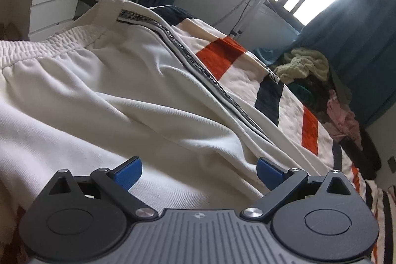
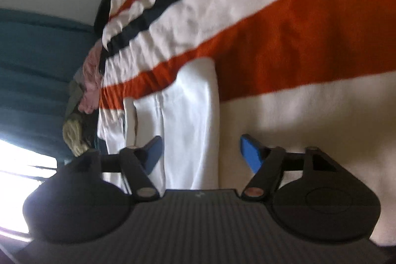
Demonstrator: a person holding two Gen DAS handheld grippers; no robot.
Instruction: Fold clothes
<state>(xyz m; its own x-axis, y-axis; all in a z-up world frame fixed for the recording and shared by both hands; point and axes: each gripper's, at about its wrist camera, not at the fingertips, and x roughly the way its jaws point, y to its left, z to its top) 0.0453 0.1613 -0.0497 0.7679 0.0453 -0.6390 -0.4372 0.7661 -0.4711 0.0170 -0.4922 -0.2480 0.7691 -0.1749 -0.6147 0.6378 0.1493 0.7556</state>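
Hovering low over white trousers [image 1: 104,95] spread on striped bedspread [image 1: 247,81] – left tool [image 1: 199,173] spread wide, pinching nothing, pointed along leg toward waistband [image 1: 37,51]. Right tool [image 2: 201,152] also spread, empty, blurred – trouser leg between its fingers, likely lining up on leg end. Clothes pile [image 1: 311,76] sits at far bed edge, apart, probably waiting.

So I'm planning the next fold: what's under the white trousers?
The white trousers lie on a striped blanket with orange and dark bands, which shows past their edges. The part directly beneath the trousers is covered, so anything else there can't be seen.
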